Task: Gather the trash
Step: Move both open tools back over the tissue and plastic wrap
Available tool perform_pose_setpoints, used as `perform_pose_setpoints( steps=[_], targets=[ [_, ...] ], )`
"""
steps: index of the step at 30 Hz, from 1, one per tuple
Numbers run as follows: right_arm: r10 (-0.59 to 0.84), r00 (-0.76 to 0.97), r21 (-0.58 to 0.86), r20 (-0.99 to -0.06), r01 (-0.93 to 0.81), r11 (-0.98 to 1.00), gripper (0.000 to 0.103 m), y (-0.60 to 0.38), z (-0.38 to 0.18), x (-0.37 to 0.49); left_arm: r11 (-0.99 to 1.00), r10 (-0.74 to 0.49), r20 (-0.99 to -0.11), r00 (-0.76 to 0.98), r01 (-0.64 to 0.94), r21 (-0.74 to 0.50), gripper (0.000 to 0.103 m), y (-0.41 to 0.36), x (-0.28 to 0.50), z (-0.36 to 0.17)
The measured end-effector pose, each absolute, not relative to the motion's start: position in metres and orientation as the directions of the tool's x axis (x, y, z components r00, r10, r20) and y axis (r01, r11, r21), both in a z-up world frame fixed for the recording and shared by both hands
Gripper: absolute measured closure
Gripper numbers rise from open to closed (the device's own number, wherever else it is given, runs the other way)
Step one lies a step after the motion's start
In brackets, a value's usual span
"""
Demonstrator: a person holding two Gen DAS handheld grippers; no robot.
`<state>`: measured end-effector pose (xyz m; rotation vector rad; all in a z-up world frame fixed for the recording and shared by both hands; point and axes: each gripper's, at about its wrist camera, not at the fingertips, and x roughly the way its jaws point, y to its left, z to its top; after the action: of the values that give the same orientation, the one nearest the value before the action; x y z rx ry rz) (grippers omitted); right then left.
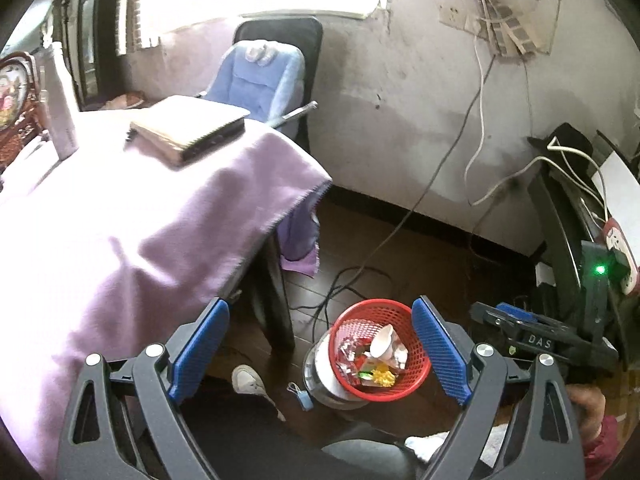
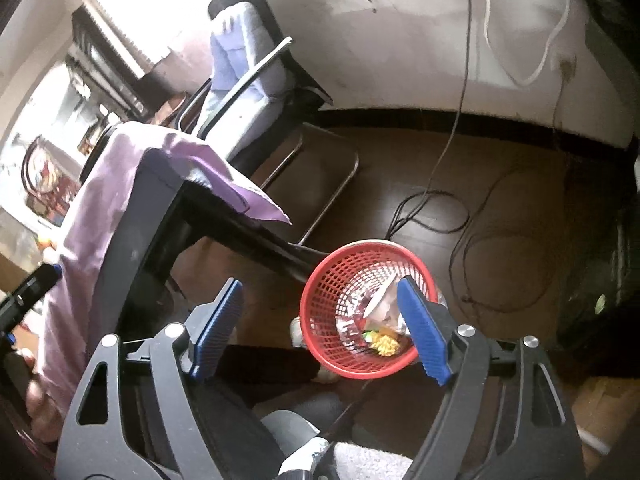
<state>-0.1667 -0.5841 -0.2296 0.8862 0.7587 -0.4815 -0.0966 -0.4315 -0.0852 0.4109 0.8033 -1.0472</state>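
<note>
A red mesh basket [image 1: 372, 305] stands on the dark floor beside the table leg. It holds foil wrappers, a white plastic piece [image 1: 380, 344] and a yellow-green wrapper [image 1: 380, 376]. My left gripper [image 1: 320, 354] hangs above it, open, with nothing between its blue pads [image 1: 198, 354]. My right gripper [image 2: 320, 328] hovers over the same basket [image 2: 332, 280], also open and empty; its right pad [image 2: 424, 330] covers part of the trash. The right gripper also shows at the right of the left wrist view [image 1: 520, 328].
A table under a purple cloth [image 1: 120, 220] carries a flat box [image 1: 188, 128] and a white bottle [image 1: 60, 112]. A chair with a blue cushion [image 1: 256, 76] stands by the wall. Cables [image 1: 348, 280] loop on the floor. A person's shoe [image 1: 248, 380] and a blue mask [image 1: 300, 394] lie near the basket.
</note>
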Motion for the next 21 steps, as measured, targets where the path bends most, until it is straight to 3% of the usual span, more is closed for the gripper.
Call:
perform_pose_setpoints(
  steps=[10, 16, 21],
  targets=[
    [-0.170, 0.637, 0.340, -0.751, 0.595, 0.728, 0.015, -0.536, -0.177, -0.143, 0.629, -0.551, -0.686, 0.475, 0.776, 0.033, 0.006, -0.350, -0.038, -0.043],
    [-0.143, 0.659, 0.329, -0.738, 0.536, 0.777, 0.015, -0.510, -0.156, -0.121, 0.783, -0.360, -0.657, 0.663, 0.598, 0.174, 0.006, -0.269, 0.039, -0.030],
    [-0.073, 0.700, 0.374, -0.710, 0.463, 0.804, 0.015, -0.487, -0.137, -0.093, 0.871, -0.229, -0.720, 0.655, 0.468, 0.149, 0.006, -0.193, 0.119, -0.033]
  ],
)
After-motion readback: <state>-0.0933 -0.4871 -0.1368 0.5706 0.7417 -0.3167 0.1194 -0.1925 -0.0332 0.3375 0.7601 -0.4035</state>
